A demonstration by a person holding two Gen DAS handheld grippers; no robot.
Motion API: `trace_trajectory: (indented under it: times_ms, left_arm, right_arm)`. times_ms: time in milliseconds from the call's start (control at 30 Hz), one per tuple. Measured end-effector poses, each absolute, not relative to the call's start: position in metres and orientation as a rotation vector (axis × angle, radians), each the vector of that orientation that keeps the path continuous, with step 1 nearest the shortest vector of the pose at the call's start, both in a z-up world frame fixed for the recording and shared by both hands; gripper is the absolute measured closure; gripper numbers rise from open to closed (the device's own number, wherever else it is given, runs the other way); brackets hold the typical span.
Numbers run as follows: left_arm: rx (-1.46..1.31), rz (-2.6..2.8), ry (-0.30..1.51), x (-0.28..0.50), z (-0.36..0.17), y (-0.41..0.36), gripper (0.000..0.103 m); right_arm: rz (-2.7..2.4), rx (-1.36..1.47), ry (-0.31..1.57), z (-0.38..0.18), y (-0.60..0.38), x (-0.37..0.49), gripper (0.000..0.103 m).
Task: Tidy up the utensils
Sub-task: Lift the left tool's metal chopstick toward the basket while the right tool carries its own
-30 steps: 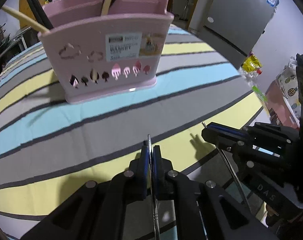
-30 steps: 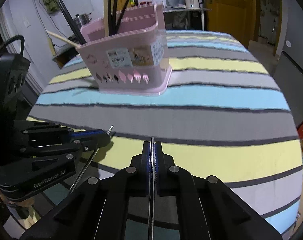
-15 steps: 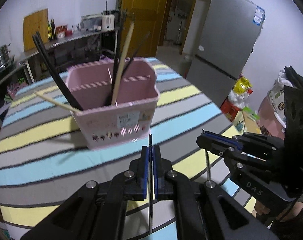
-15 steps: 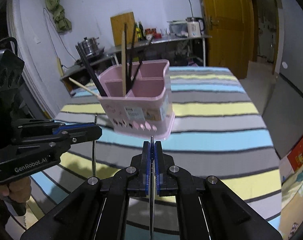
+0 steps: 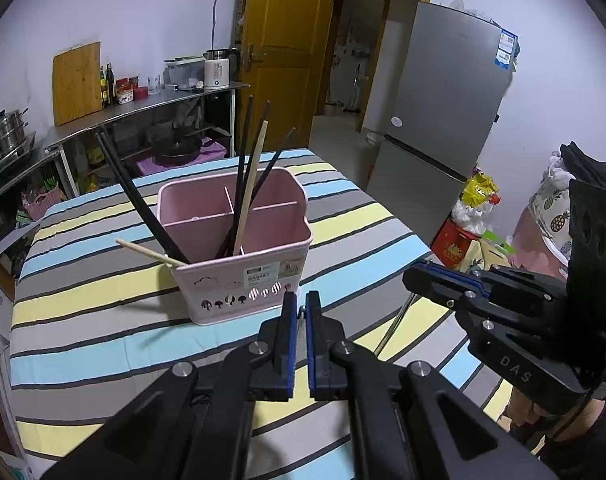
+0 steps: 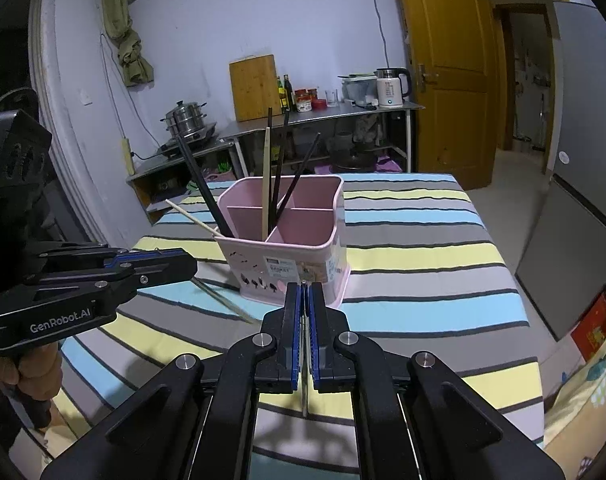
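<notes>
A pink divided utensil basket (image 5: 247, 276) (image 6: 291, 264) stands on the striped table and holds several black and wooden chopsticks (image 5: 247, 196) (image 6: 275, 176). My left gripper (image 5: 299, 312) is shut on a thin metal chopstick; in the right wrist view that chopstick (image 6: 223, 300) hangs down below the left gripper (image 6: 171, 268). My right gripper (image 6: 303, 296) is shut on another metal chopstick (image 6: 304, 360); in the left wrist view it (image 5: 395, 324) slants down below the right gripper (image 5: 427, 280). Both grippers are raised above the table, short of the basket.
The striped tablecloth (image 5: 103, 320) (image 6: 423, 240) covers the table. A steel counter with a kettle (image 6: 391, 88), cutting board (image 6: 255, 88) and pots stands behind. A grey fridge (image 5: 443, 112) and bags are to the right of the table edge.
Both grippers have risen and pulled back from the table, each carrying its metal chopstick; the basket now shows from above with its compartments visible.
</notes>
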State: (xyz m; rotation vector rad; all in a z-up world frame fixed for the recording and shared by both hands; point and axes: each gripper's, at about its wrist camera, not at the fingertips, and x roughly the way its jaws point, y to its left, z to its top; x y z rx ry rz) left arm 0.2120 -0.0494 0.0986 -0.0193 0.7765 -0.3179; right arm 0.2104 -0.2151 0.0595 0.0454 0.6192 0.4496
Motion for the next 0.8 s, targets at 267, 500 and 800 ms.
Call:
trace_trajectory:
  times_ms: [267, 500, 800]
  left_arm:
    - [-0.012, -0.317, 0.784, 0.208, 0.098, -0.053, 0.099]
    - [-0.016, -0.319, 0.783, 0.204, 0.099, -0.052, 0.099]
    - [-0.036, -0.311, 0.756, 0.206, 0.122, -0.032, 0.099]
  right_arm:
    - [0.456, 0.025, 0.604, 0.065, -0.217, 0.199, 0.099]
    - [0.46, 0.02, 0.58, 0.073, -0.214, 0.198, 0.099]
    - [0.475, 0.03, 0.522, 0.097, -0.206, 0.203, 0.1]
